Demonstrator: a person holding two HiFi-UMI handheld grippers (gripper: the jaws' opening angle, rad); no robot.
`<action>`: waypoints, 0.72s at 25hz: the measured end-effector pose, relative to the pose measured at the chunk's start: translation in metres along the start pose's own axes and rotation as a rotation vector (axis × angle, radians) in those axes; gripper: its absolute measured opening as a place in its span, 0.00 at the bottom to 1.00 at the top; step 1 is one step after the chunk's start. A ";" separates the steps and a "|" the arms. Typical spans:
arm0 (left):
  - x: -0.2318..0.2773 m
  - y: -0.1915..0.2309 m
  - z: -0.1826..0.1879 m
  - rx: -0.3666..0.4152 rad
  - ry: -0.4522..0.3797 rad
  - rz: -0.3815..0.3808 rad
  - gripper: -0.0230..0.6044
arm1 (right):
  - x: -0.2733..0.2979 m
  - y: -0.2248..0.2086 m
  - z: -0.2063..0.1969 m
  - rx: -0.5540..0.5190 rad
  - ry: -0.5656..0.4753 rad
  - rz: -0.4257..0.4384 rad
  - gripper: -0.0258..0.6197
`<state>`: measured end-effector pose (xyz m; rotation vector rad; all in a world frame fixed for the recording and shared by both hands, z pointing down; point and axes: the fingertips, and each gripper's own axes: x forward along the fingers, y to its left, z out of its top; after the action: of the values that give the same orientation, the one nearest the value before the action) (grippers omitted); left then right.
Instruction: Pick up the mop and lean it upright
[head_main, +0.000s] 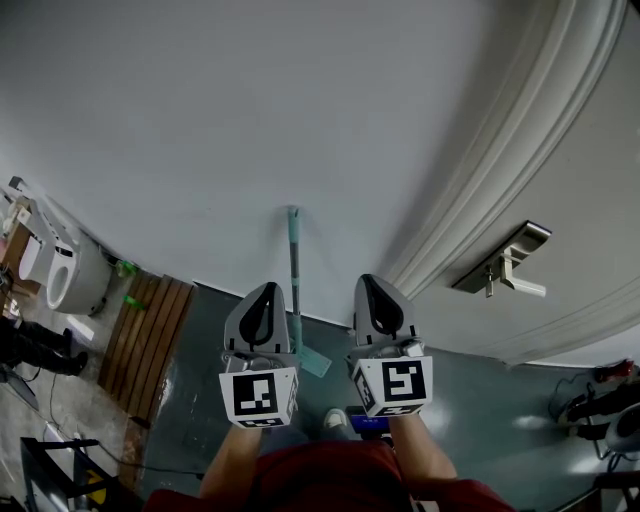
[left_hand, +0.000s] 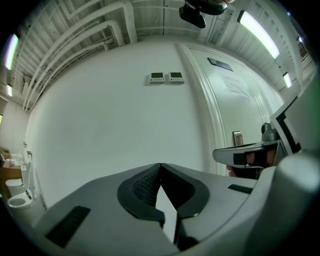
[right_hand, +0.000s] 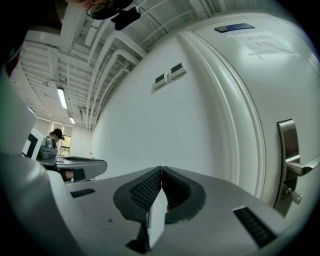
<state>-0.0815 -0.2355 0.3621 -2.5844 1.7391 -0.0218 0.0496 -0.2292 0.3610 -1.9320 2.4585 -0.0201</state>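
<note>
The mop (head_main: 294, 262) stands upright against the white wall (head_main: 250, 120), its teal handle running up toward 12 o'clock. Its head rests on the dark floor (head_main: 480, 390) near the foot of the wall. In the head view it sits between the two tools and nearer the left one. The handle passes just beside the left tool (head_main: 267, 290) at its 3 o'clock, and is off at 9 o'clock from the right tool (head_main: 371, 284). Neither tool has hold of it.

The left tool's jaws are pressed together tip to tip. Its own view shows nothing between them and only bare wall beyond. The right tool's jaws are likewise pressed together and empty, pointing at the wall just beside the door (right_hand: 280, 100).

In the head view the door's handle (head_main: 508, 268) lies at about 3 o'clock from the mop. A patch of wooden slats (head_main: 150, 340) lies on the floor at about 8 o'clock.
</note>
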 end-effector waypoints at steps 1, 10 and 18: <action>-0.001 0.000 0.002 -0.006 -0.003 0.003 0.06 | 0.000 0.001 0.001 -0.001 -0.004 0.002 0.07; -0.002 -0.001 0.011 -0.007 -0.033 -0.011 0.06 | -0.001 0.010 0.004 -0.046 -0.003 0.029 0.07; -0.002 -0.003 0.008 -0.013 -0.021 -0.001 0.06 | -0.003 0.008 0.005 -0.040 -0.011 0.034 0.07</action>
<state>-0.0794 -0.2325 0.3542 -2.5844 1.7375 0.0172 0.0428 -0.2249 0.3562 -1.8995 2.5037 0.0405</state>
